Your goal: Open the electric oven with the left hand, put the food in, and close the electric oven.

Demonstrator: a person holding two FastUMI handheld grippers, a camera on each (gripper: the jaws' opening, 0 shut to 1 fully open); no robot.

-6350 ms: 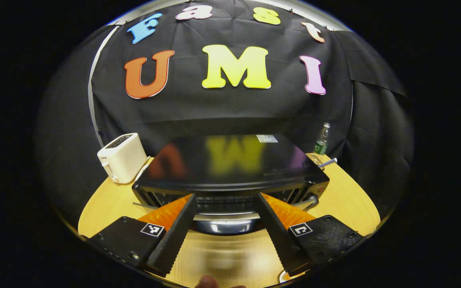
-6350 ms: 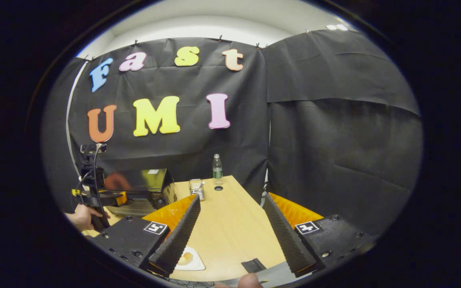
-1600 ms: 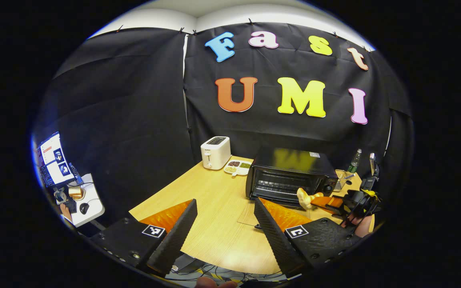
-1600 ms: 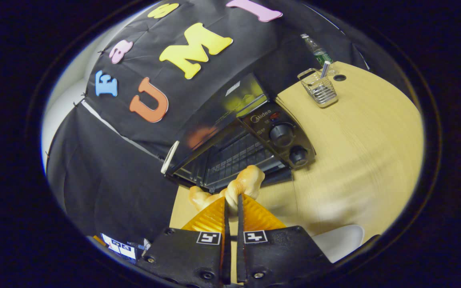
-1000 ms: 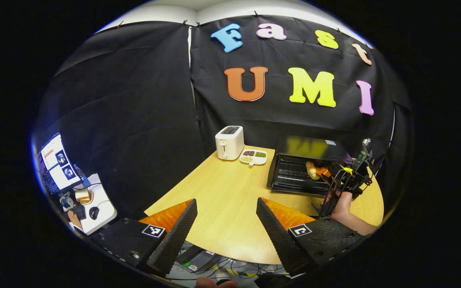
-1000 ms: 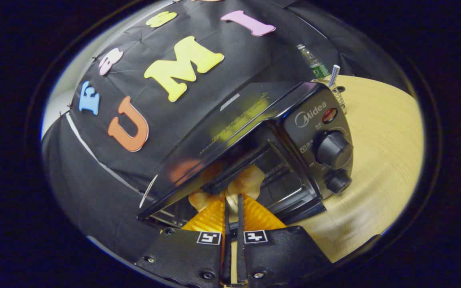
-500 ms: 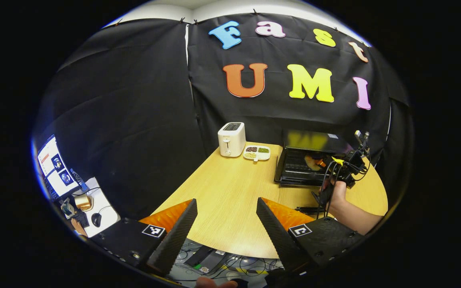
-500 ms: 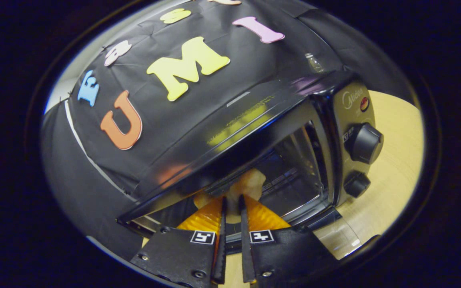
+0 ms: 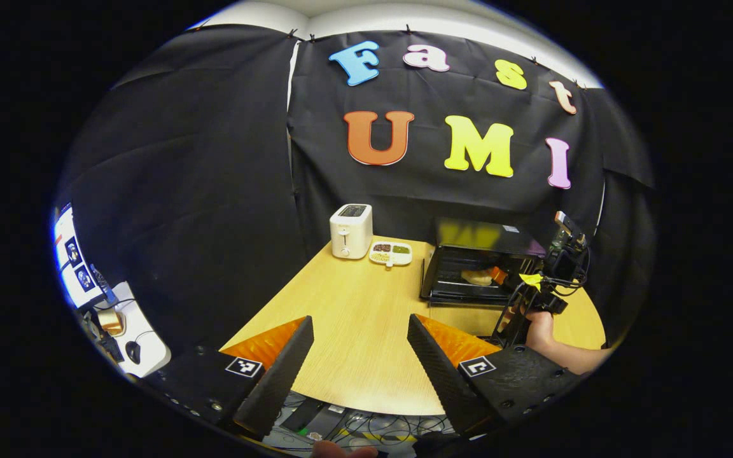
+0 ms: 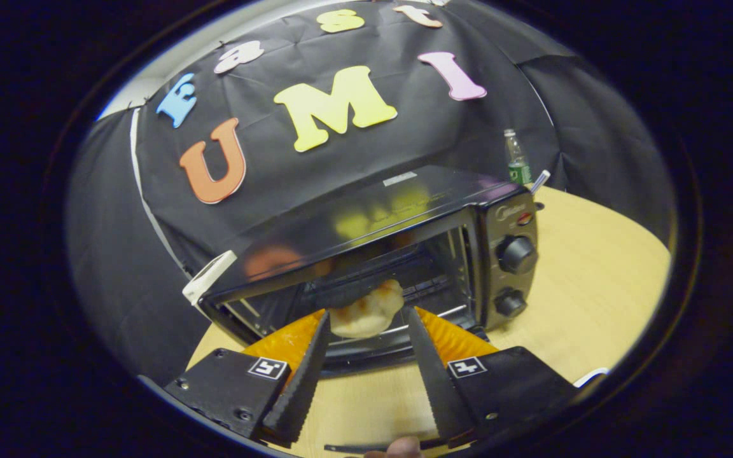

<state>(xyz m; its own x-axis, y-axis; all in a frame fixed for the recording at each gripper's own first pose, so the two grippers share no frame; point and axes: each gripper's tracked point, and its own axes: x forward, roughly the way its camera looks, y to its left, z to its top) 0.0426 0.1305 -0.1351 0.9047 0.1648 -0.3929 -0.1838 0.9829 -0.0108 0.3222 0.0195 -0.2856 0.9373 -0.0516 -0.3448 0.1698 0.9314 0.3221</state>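
Oven: the black electric oven (image 10: pixel 404 216) stands on the wooden table (image 10: pixel 595 280), toward the far side, with its door down and the inside open to see. In the left gripper view it (image 9: pixel 478 245) is at the far right part of the table (image 9: pixel 354 305).
Food: a pale, lightly browned piece of bread (image 10: pixel 366 310) lies inside the oven on the wire rack, near the front edge. In the left gripper view it (image 9: pixel 476 277) shows as a small light shape in the oven mouth.
Right gripper: the right gripper (image 10: pixel 366 356) is just in front of the oven opening. Its two fingers are spread wide, one on each side of the bread, and they do not touch it; it holds nothing. In the left gripper view this gripper (image 9: pixel 535 280) is at the right of the oven, with a hand (image 9: pixel 539 324) around its handle.
Left gripper: the left gripper (image 9: pixel 357 356) is at the near edge of the table, well apart from the oven. Its fingers are wide apart and nothing is between them.
Oven knobs: two round black knobs (image 10: pixel 514 254) sit on the right panel of the oven, one above the other.
Other things: a white toaster (image 9: pixel 351 230) and a small divided dish (image 9: pixel 390 253) stand at the far side, left of the oven. A green-labelled bottle (image 10: pixel 517 162) stands behind the oven at the right.
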